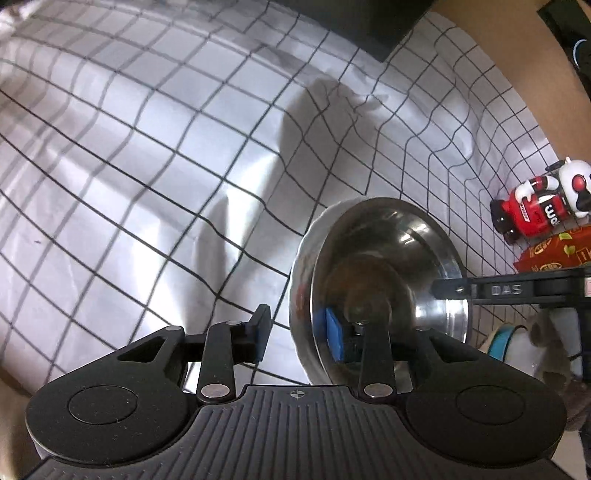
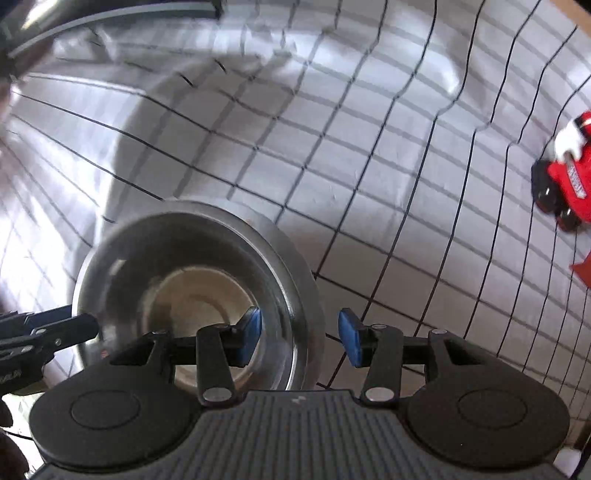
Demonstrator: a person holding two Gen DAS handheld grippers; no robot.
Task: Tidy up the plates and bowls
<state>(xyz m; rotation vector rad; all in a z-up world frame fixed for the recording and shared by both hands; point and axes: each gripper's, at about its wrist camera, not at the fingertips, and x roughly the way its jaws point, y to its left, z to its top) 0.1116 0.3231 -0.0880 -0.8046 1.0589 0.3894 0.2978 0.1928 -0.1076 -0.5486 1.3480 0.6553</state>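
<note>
A steel bowl (image 1: 388, 280) sits nested in a white bowl (image 1: 301, 280) above the checked cloth. My left gripper (image 1: 299, 336) is open, its jaws astride the near rims of both bowls, one blue pad (image 1: 334, 334) inside the steel bowl. My right gripper (image 2: 299, 336) is open, its jaws astride the steel bowl's (image 2: 199, 295) rim, its left pad (image 2: 249, 336) inside. The right gripper's finger (image 1: 517, 290) reaches the bowl's far rim in the left wrist view. The left gripper's finger (image 2: 48, 332) shows at the bowl's left edge in the right wrist view.
A white cloth with a black grid (image 1: 166, 166) covers the table. A red and white toy figure (image 1: 543, 201) and an orange packet (image 1: 554, 251) lie at the right. More dishes, one teal-rimmed (image 1: 506, 341), sit at the lower right. A dark box (image 1: 365, 22) stands at the back.
</note>
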